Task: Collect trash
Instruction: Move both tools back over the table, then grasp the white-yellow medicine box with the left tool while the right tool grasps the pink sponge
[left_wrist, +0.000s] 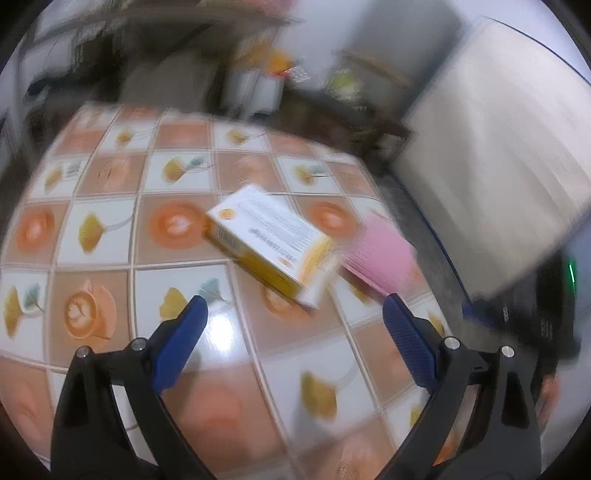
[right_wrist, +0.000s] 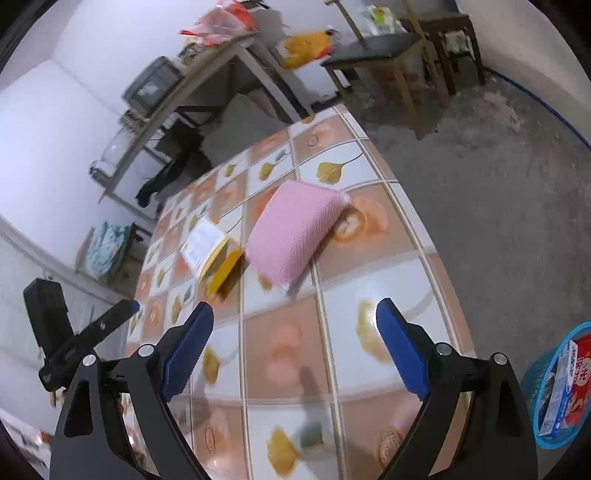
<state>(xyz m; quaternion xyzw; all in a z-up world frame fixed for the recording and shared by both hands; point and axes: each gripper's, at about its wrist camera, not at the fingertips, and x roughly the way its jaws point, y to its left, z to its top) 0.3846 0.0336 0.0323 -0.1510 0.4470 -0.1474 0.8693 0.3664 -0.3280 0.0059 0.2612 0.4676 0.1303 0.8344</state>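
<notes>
A yellow-and-white carton (left_wrist: 269, 240) lies flat on the tiled-pattern table (left_wrist: 110, 229), with a pink ribbed pack (left_wrist: 380, 254) just to its right. The left wrist view is blurred. My left gripper (left_wrist: 295, 302) hovers above the table, just short of the carton, open with nothing between its fingers. In the right wrist view the pink pack (right_wrist: 295, 229) rests tilted near the table's right edge (right_wrist: 417, 229), beside the carton (right_wrist: 214, 254). My right gripper (right_wrist: 295, 306) is open and empty, short of the pack. A finger of the left gripper (right_wrist: 107, 325) shows at the left.
A blue basket (right_wrist: 539, 373) stands on the concrete floor right of the table, holding a red-and-white box (right_wrist: 580, 380) and a blue-and-white one. Wooden chairs (right_wrist: 399, 55) and a long grey table (right_wrist: 207, 74) with bags stand beyond. A large white panel (left_wrist: 498, 147) stands at the right.
</notes>
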